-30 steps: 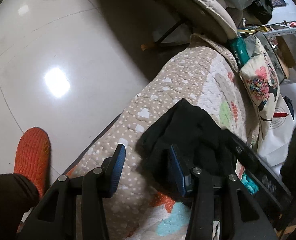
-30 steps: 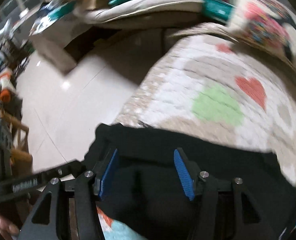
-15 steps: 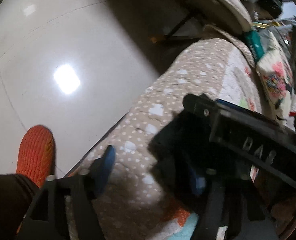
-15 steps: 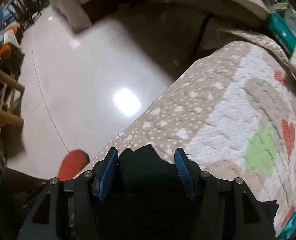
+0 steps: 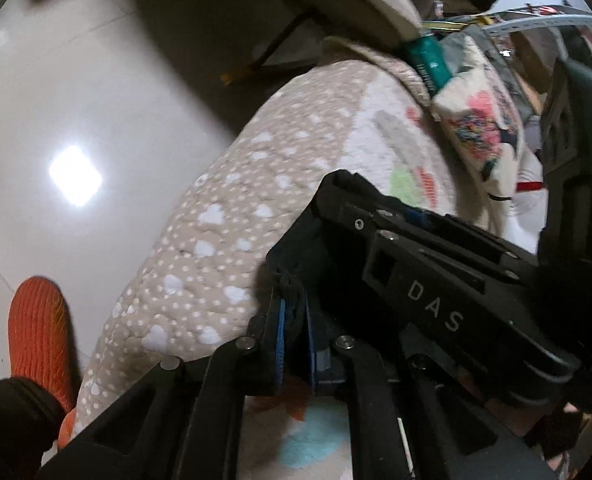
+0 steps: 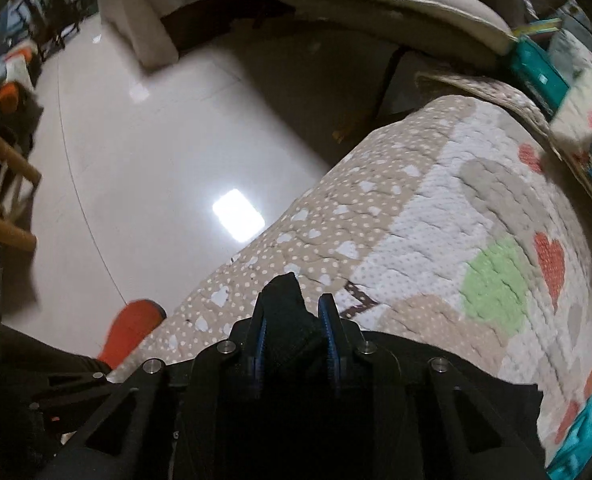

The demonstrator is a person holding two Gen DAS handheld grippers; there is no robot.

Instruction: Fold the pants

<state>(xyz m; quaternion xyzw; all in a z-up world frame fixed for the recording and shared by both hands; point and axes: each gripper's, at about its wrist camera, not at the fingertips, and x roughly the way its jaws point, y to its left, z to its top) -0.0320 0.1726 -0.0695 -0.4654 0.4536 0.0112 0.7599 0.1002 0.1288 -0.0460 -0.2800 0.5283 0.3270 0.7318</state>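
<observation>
The black pants (image 6: 284,300) lie bunched on a quilted bed cover (image 6: 436,208) with hearts and dots. My right gripper (image 6: 296,328) is shut on a fold of the pants near the cover's edge. My left gripper (image 5: 294,320) is shut on a black edge of the pants (image 5: 296,256) too. The right gripper's black body (image 5: 436,292) crosses the left wrist view and hides most of the pants there.
A glossy white floor (image 6: 136,160) lies left of the bed. A foot in an orange sock (image 5: 36,332) stands by the bed edge. A patterned pillow (image 5: 480,120) and teal box (image 5: 428,60) sit at the far end. Wooden furniture (image 6: 0,200) stands far left.
Both grippers were open around the pants and have closed on the cloth. The right gripper has moved in beside the left one, near the bed's edge.
</observation>
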